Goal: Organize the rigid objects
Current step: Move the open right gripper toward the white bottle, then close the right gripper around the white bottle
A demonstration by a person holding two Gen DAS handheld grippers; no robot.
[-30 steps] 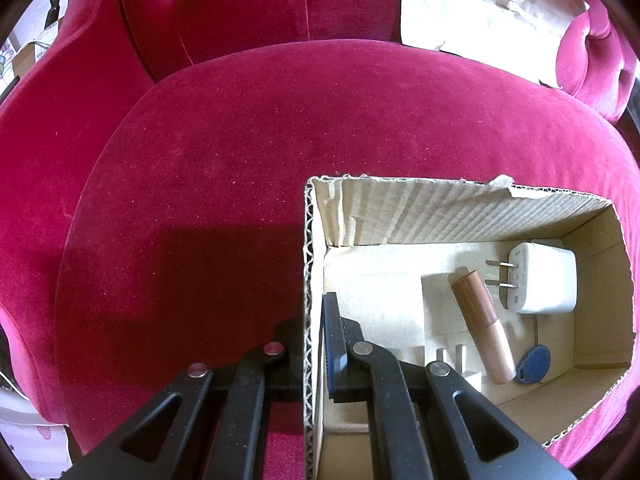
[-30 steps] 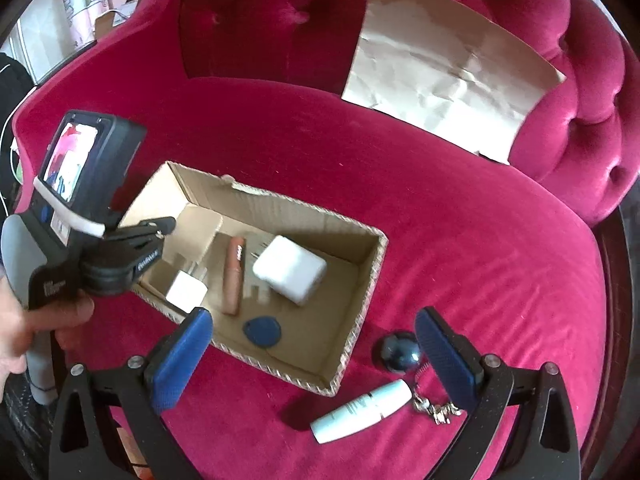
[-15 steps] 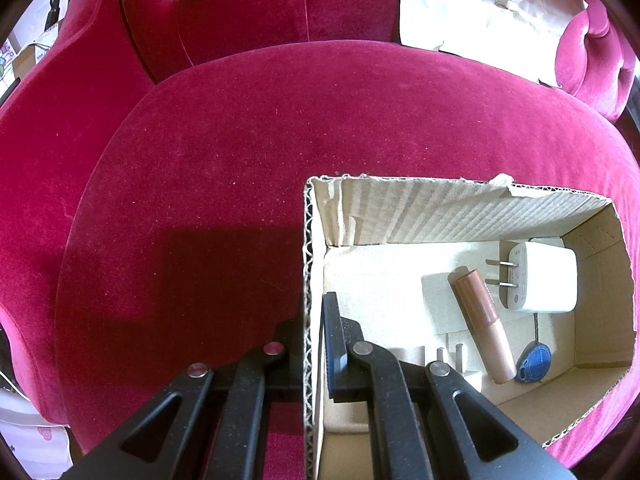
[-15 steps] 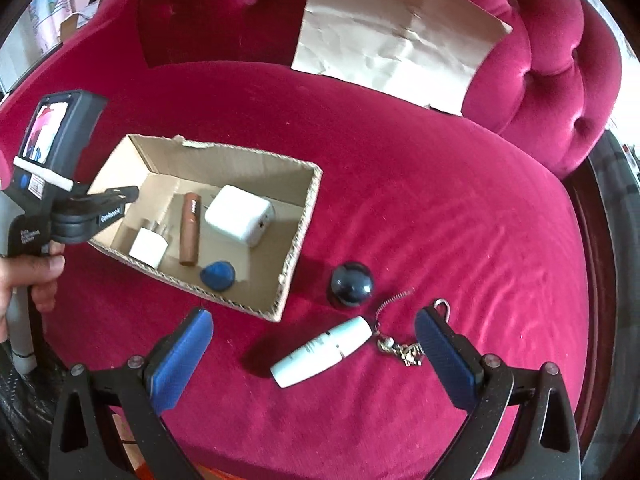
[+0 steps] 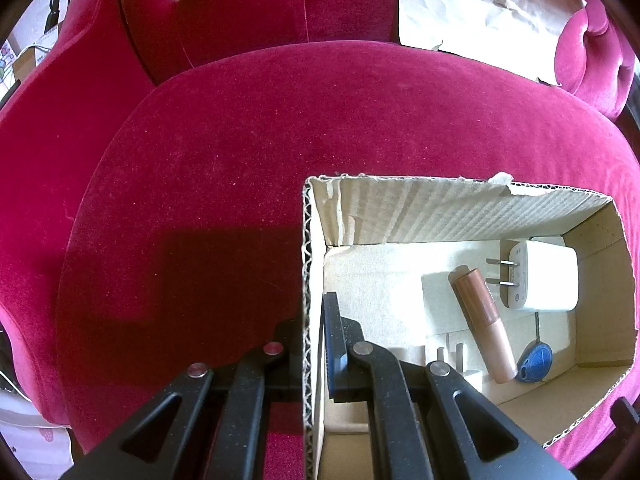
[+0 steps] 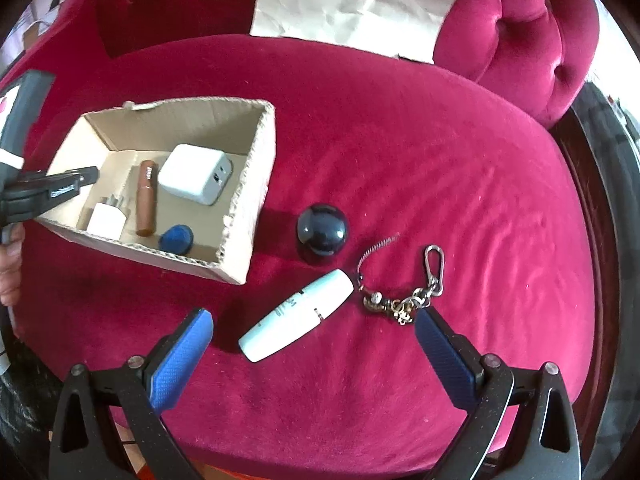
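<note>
An open cardboard box (image 6: 256, 184) sits on a red velvet seat. It holds a large white charger (image 6: 194, 179), a brown tube (image 6: 146, 198), a small white plug (image 6: 106, 222) and a blue tag (image 6: 176, 239). My left gripper (image 5: 314, 344) is shut on the box's left wall (image 5: 307, 280); it also shows in the right wrist view as the left gripper (image 6: 86, 178). Outside the box lie a dark ball (image 6: 322, 229), a white tube (image 6: 298, 314) and a metal key chain (image 6: 404, 300). My right gripper (image 6: 314, 350) hovers open just above the white tube.
A crumpled sheet of brown paper (image 6: 360, 0) leans on the tufted backrest. The armrest (image 6: 532, 40) rises at the right. A hand (image 6: 10, 264) holds the left gripper's handle at the left edge. The seat's front edge runs just below my right fingers.
My right gripper has moved right and down, from over the box to over the white tube, still open. The left gripper and box have not moved.
</note>
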